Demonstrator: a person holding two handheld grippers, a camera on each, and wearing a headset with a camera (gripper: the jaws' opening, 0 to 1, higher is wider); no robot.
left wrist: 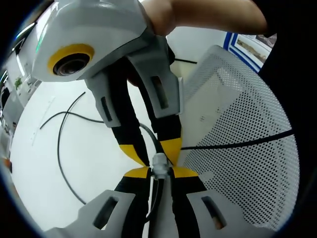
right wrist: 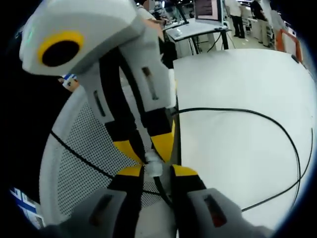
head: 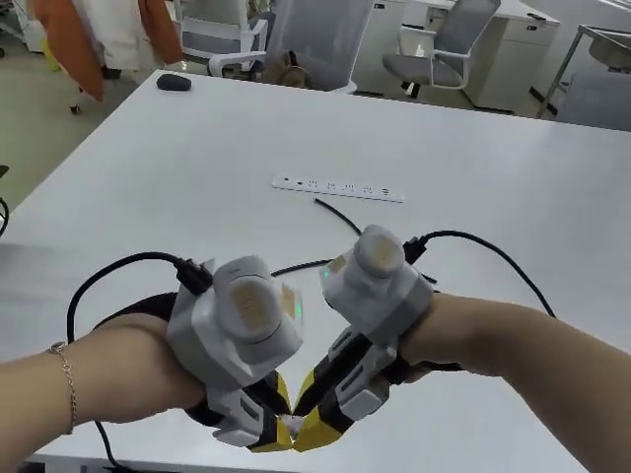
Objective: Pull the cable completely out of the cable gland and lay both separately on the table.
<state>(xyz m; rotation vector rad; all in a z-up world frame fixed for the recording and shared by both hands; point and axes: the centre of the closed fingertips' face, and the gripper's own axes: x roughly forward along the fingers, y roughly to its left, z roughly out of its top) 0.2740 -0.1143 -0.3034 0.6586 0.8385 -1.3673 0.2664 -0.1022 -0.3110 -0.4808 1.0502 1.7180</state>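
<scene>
Both grippers meet tip to tip at the table's near edge. A small white cable gland (left wrist: 159, 164) sits where the yellow tips touch. My left gripper (left wrist: 161, 173) has its jaws shut on the gland (right wrist: 152, 168). Opposite it, my right gripper (right wrist: 156, 172) is shut on the grey cable (left wrist: 147, 133) just behind the gland. That cable runs back along the right gripper and out onto the table (head: 197, 168). In the head view the left gripper (head: 278, 435) is on the left and the right gripper (head: 314, 431) on the right.
A white power strip (head: 338, 188) lies mid-table, with a dark mouse (head: 174, 83) at the far left. Black cords (head: 493, 258) trail from both grippers across the table. A white mesh chair (left wrist: 237, 129) stands below the near edge. Office chairs (head: 325, 39) stand beyond the far edge.
</scene>
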